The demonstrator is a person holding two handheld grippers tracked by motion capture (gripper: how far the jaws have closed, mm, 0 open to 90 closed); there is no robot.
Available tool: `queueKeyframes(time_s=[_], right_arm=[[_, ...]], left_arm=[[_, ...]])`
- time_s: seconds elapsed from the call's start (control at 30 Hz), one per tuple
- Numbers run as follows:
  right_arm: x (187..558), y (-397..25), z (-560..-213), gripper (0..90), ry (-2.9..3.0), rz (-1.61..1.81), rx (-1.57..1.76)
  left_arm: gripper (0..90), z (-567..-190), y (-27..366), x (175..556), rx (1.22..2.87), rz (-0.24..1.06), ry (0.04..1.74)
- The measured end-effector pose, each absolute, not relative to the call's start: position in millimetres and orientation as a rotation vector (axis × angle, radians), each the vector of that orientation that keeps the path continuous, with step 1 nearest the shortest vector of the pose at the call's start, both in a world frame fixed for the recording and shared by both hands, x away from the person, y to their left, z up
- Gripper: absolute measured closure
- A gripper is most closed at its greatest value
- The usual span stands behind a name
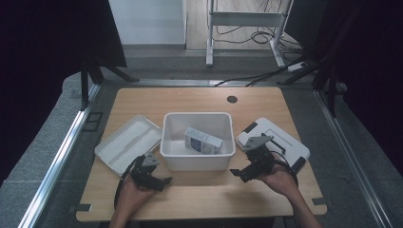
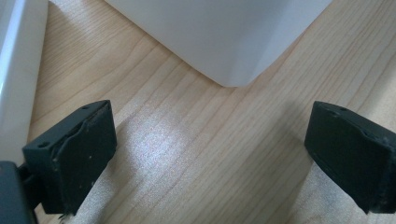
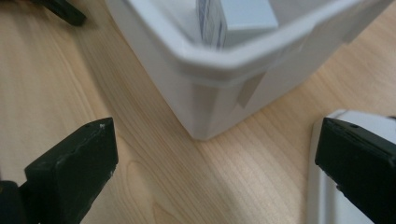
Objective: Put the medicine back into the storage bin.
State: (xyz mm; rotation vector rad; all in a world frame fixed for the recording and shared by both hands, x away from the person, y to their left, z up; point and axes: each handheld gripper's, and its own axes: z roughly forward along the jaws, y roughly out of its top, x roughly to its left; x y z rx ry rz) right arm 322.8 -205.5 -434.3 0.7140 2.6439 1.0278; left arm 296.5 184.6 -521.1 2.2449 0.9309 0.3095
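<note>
A white plastic bin stands mid-table with a blue-and-white carton lying inside it. My left gripper hovers low over the bare wood just before the bin's front left corner, jaws wide open and empty. My right gripper is by the front right corner, also open with nothing between the jaws. The carton's top peeks over the bin's rim in the right gripper view.
A white lid-like tray lies left of the bin, its edge close to my left jaw. A white flat device with black trim lies right of the bin, its corner beside my right jaw. A cable hole sits at the table's back.
</note>
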Motion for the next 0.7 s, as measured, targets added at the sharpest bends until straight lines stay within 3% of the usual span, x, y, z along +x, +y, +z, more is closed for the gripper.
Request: queueKeyframes(time_s=[0.47, 0.7], right_arm=[[308.7, -211.1, -502.8, 0.0, 2.624, 1.084, 0.796], [305.6, -213.6, -518.6, 0.0, 2.623, 1.057, 0.791]], left_arm=[[2.4, -521.0, 184.6, 296.4, 2.245, 0.31, 0.932], [2.0, -521.0, 184.8, 296.7, 2.244, 0.308, 0.936]])
